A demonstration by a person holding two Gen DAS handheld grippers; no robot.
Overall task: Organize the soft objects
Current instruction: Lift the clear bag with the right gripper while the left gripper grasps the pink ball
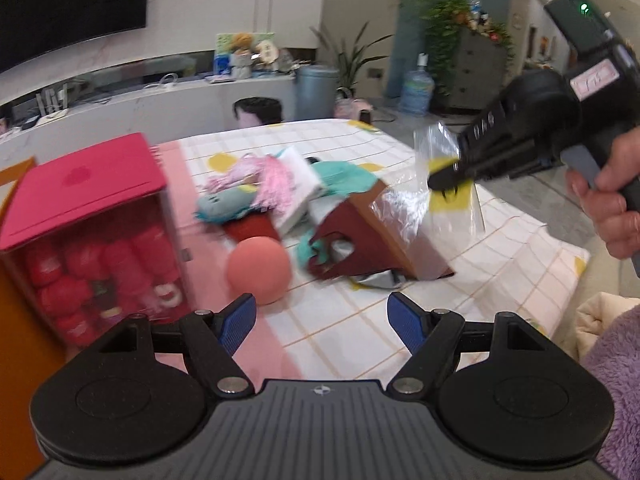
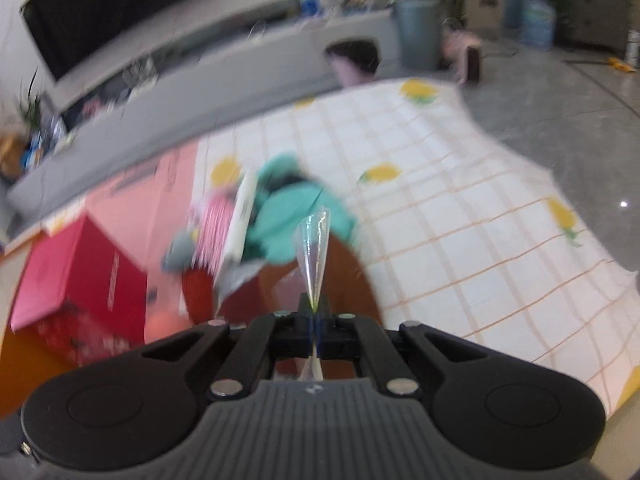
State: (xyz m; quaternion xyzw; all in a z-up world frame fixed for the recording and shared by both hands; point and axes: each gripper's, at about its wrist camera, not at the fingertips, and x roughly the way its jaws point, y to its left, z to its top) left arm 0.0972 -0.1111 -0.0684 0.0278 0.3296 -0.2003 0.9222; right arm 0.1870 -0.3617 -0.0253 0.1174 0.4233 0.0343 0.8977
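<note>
Pinching a clear plastic bag [image 1: 448, 196], the right gripper [image 1: 444, 182] angles downward (left gripper [image 1: 322, 322] gapes empty).

Glossy clear plastic bag [image 1: 448, 200], matt cardboard box [image 1: 376, 236], smooth peach ball [image 1: 259, 271], checked cloth cover [image 1: 460, 280]

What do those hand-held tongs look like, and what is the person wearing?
Each tongs has a ribbed grey body, two round black discs, black linkage arms with silver pins and blue ridged pads. The right tongs has a green light and pink label. The sleeve is fluffy lilac.
</note>
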